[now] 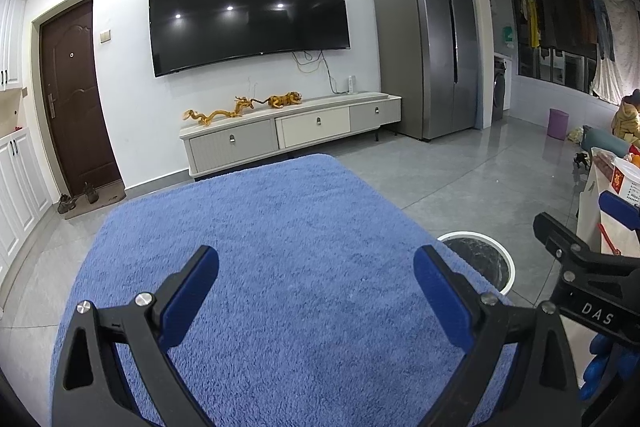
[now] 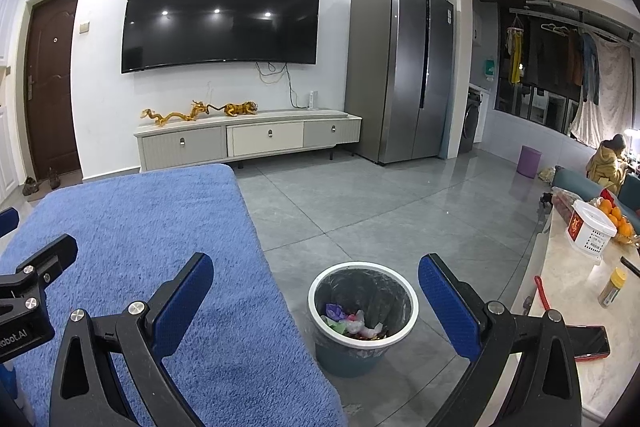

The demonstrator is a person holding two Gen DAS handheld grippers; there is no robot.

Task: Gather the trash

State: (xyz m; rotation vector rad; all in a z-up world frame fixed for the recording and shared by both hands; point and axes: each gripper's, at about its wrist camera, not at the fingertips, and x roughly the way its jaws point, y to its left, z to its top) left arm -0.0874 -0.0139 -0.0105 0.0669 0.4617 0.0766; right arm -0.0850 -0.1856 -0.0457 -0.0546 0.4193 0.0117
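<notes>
Trash [image 2: 352,323] in one bin [image 2: 362,341] | two hand-held grippers: left [image 1: 316,291], right [image 2: 316,299], spread

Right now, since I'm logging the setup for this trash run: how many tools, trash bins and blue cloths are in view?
Tools: 2 (left tool, right tool, both open)
Trash bin: 1
Blue cloth: 1
Total: 4
</notes>
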